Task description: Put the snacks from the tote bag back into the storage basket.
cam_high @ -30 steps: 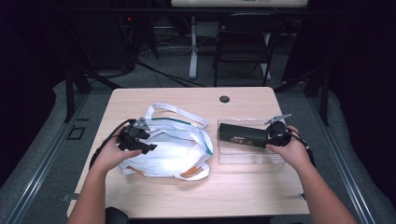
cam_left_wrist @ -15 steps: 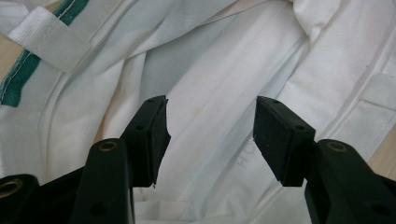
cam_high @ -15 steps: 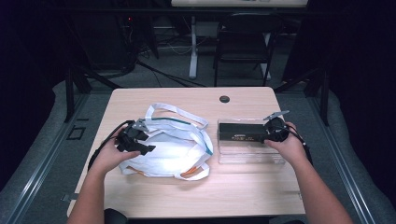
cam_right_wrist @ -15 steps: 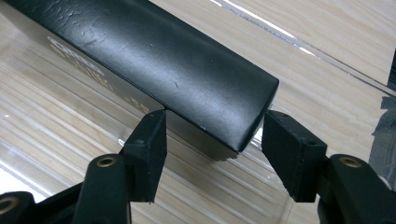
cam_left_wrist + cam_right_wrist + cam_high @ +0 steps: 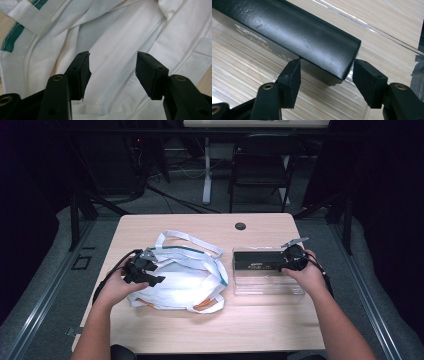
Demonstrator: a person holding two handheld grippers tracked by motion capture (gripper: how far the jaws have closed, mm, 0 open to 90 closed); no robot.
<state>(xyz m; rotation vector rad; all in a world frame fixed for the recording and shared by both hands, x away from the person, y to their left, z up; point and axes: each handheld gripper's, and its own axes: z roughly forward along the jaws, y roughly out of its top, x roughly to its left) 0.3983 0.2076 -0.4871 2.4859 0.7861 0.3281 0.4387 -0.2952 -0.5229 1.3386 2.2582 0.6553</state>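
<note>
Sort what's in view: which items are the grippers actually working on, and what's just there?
In play:
- white tote bag, under the open left gripper
- black box, its end between the open right gripper fingers
- clear plastic tray holding the box

Just there:
- cable hole in the table
- folding chair behind

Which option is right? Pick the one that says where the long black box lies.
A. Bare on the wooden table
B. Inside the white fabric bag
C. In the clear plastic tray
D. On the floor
C: the long black box lies in the clear plastic tray, its near end between the right gripper's open jaws.
</note>
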